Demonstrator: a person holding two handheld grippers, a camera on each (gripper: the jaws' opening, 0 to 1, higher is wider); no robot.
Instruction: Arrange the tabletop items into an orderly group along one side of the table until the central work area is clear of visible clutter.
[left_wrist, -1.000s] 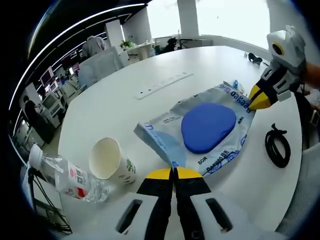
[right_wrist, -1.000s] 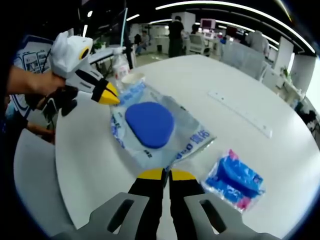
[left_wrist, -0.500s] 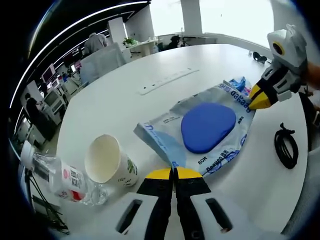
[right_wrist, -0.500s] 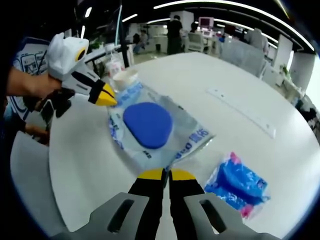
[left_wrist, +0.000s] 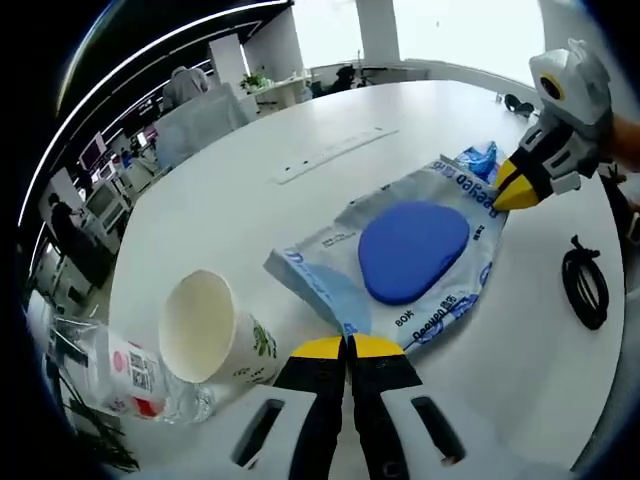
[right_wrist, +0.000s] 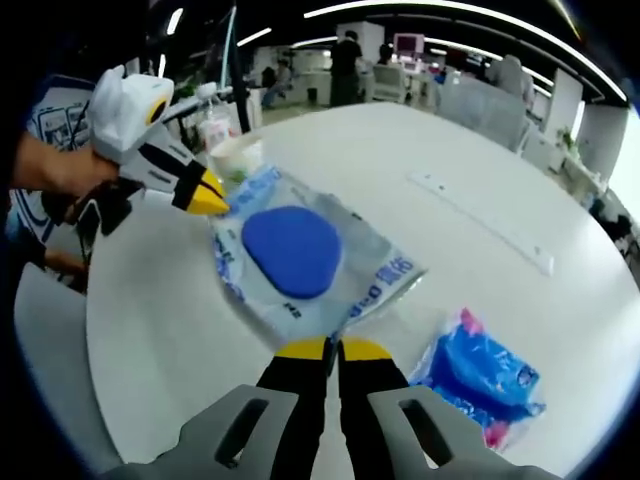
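Both your claws grip the same plastic bag (left_wrist: 400, 255): your left claw (left_wrist: 348, 347) is clenched on one corner, your right claw (right_wrist: 325, 349) on the opposite one. It lies mid-tabletop (left_wrist: 240, 170), a blue pad (left_wrist: 412, 250) inside. It looks light, limp and slippery, so hold the film edges firmly. A paper cup (left_wrist: 210, 335) and bottle (left_wrist: 120, 370) sit at the tabletop edge nearby.

R gripper (right_wrist: 324, 349) jaws closed on clear bag (right_wrist: 300, 262) edge; L gripper (right_wrist: 208, 195) opposite corner.
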